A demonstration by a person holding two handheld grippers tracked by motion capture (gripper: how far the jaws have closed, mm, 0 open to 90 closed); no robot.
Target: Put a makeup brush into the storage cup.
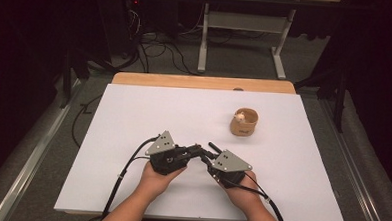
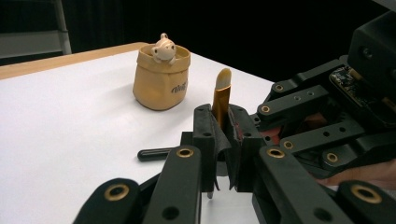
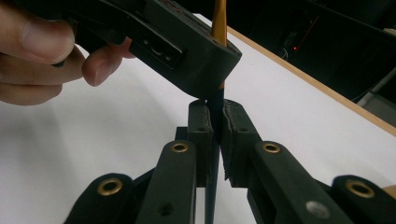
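Both grippers meet near table's (image 1: 133, 123) front middle. Left gripper (image 2: 223, 140) clamped on brush (image 2: 221, 95), golden ferrule and pale tip sticking up past pads. Right gripper (image 3: 214, 135) pinching same brush's dark handle below. Tan pouch (image 1: 244, 122) with small figurine (image 1: 240, 116) stands well apart, far right.

high: overhead, facing forward-down | gripper views: close, along jaws | shared: white table (image 1: 132, 138), pouch (image 2: 161, 79)

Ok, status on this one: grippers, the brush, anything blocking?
Left gripper shut on brush, bristles up. Right gripper shut on its dark handle end. Both meet low over the table. Pouch with toy stands apart; nothing blocking.
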